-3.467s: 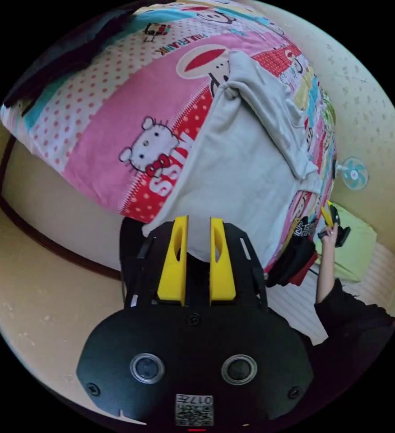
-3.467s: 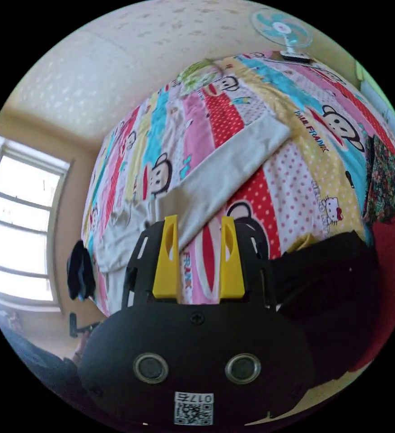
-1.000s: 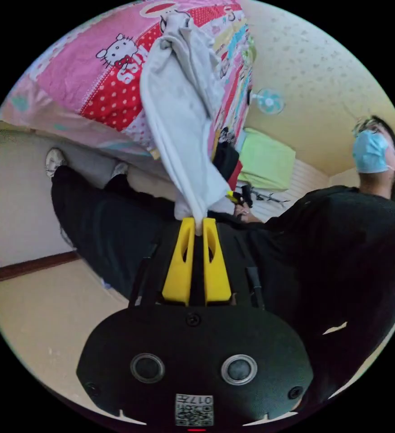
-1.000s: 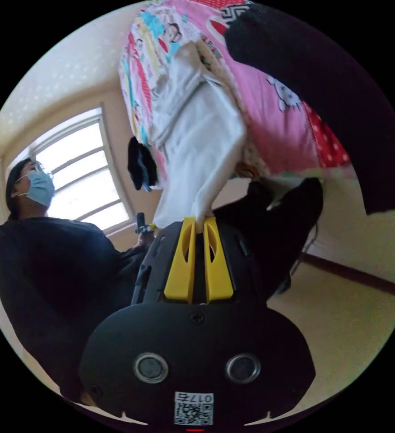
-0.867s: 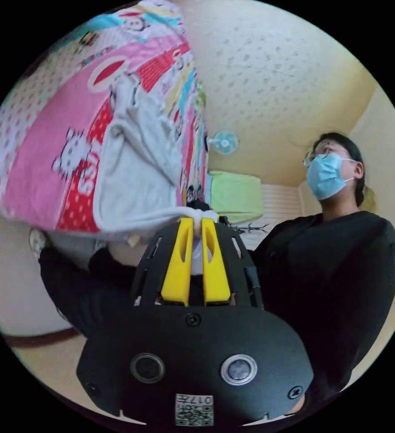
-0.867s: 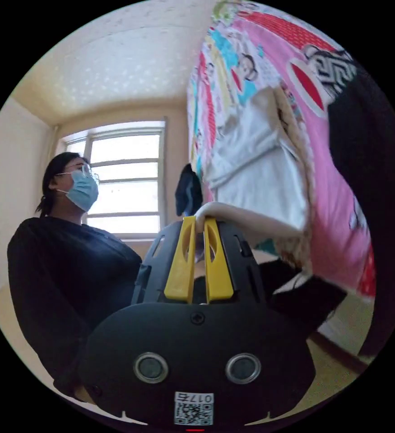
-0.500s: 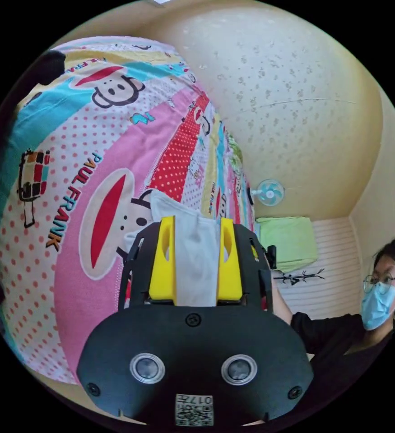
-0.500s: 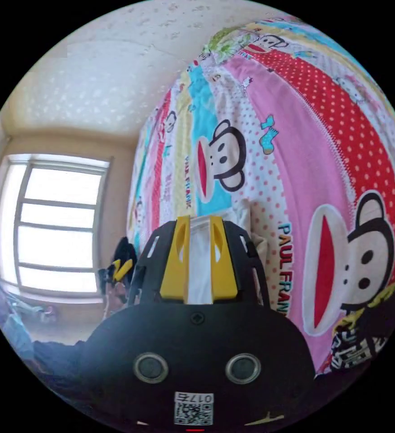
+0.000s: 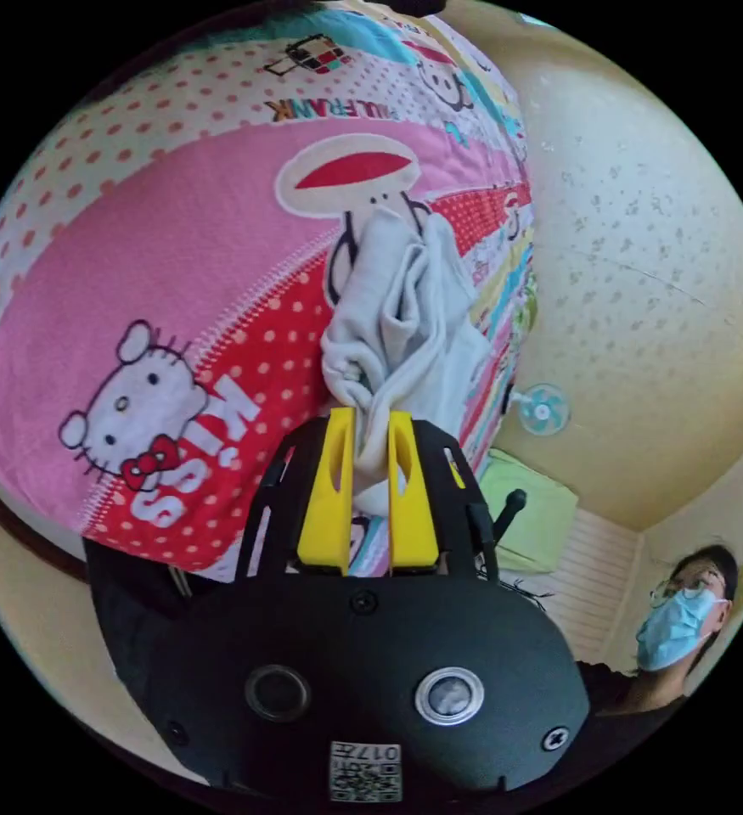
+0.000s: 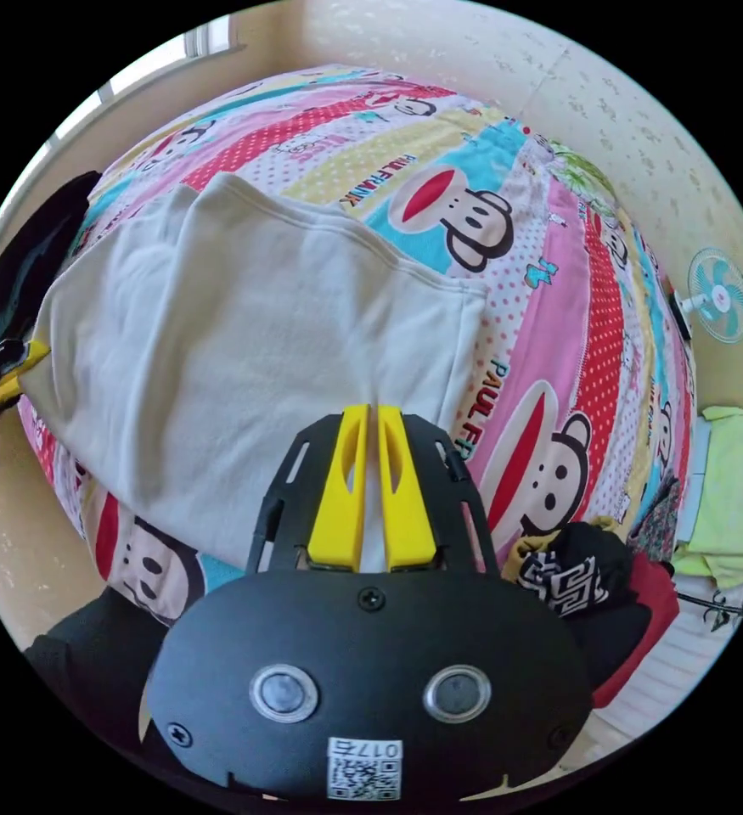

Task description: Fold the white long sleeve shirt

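The white long sleeve shirt [image 10: 244, 340] lies spread flat on the cartoon-print bed cover [image 10: 558, 340]. My right gripper [image 10: 372, 418] sits at the shirt's near edge, its jaws almost together with white cloth between them. The left gripper [image 10: 16, 371] shows at the far left of the right gripper view, at the shirt's other near corner, held by a hand. In the left gripper view the shirt [image 9: 401, 297] looks bunched and creased, and my left gripper [image 9: 371, 420] is shut on a fold of it.
A pile of dark and red clothes [image 10: 596, 586] lies on the bed's right end, and a black garment [image 10: 36, 238] at the far left. A fan [image 10: 717, 295] and a green cloth [image 10: 740, 484] are by the wall. A masked person [image 9: 677, 611] stands beside the bed.
Half a second ago both grippers stood open with the shirt lying between their jaws; now both are shut on it. Both cameras have swung round.
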The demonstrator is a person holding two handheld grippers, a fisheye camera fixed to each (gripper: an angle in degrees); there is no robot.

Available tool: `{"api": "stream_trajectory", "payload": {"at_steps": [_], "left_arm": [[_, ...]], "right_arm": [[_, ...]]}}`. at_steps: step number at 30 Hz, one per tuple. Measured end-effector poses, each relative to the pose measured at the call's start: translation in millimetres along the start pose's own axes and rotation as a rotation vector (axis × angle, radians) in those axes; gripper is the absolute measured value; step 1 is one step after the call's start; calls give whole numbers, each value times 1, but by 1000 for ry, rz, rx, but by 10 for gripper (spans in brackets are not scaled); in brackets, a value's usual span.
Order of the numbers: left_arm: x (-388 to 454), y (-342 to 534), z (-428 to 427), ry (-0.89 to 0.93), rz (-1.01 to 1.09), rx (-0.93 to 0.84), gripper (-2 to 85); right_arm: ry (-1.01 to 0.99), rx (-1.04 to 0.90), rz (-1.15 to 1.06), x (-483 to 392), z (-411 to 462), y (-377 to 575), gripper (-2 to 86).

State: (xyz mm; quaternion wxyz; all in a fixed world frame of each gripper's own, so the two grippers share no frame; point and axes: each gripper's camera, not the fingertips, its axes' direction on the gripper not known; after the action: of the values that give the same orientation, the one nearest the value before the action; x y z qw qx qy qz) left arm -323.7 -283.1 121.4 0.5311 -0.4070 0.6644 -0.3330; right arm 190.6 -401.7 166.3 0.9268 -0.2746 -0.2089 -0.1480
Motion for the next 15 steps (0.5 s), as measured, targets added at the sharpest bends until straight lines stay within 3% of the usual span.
{"api": "stream_trajectory", "payload": {"at_steps": [4, 7, 11, 15], "left_arm": [[143, 56, 56, -25, 478, -92, 62], [204, 114, 127, 50, 644, -257, 66], [209, 158, 202, 79, 623, -456, 107], [183, 167, 183, -37, 580, -230, 131]], "right_arm": [[6, 7, 271, 64, -29, 48, 10], [-204, -56, 465, 119, -26, 110, 14], [-562, 10, 635, 169, -23, 204, 40], [-790, -33, 719, 192, -10, 250, 91]]}}
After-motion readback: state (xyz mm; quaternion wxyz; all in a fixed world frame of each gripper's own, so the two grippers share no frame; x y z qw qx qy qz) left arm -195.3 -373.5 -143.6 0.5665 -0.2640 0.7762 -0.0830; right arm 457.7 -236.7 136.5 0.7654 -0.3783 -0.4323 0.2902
